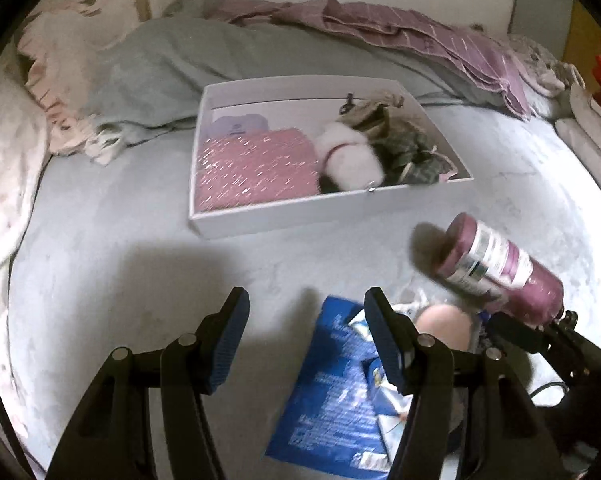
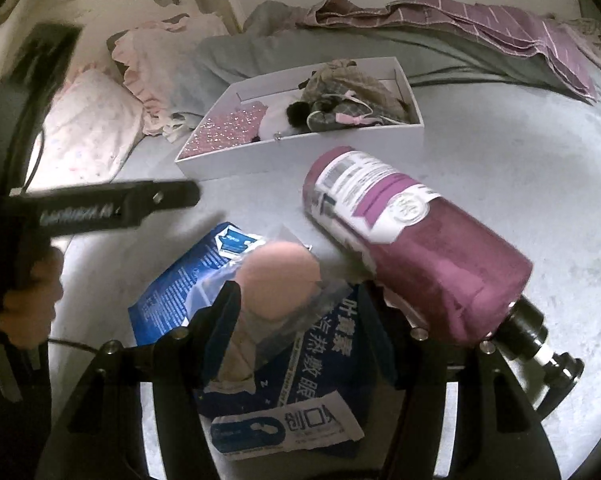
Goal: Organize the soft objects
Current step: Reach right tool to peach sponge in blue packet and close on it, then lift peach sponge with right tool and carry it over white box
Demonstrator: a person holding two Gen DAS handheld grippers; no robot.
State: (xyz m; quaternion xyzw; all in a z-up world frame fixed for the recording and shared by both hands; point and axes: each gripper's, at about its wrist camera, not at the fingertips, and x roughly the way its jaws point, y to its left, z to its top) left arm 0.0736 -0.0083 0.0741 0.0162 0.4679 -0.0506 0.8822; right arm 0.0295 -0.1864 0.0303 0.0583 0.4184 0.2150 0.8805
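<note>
We'd call this roughly halfway. The white box (image 1: pixel 260 222) on the bed (image 1: pixel 100 240) already has a pink sparkly pouch (image 1: pixel 252 172), a white fluffy toy (image 1: pixel 352 160) and a plaid cloth bundle (image 1: pixel 412 152) tucked inside. Still out on the sheet: the blue packets (image 2: pixel 172 292) and the peach sponge in its clear wrapper (image 2: pixel 280 276), both right by us, well short of the box.

Our left gripper (image 1: pixel 306 332) has its jaws spread with nothing between them, hanging just beside the blue packets. Our right gripper (image 2: pixel 296 320) looks clenched around that sponge pack, though the right-hand pad is hidden, so that's our read. The purple rolled towel (image 2: pixel 420 256) seems to ride on the right gripper, so we can't tell whether it still needs sorting.
</note>
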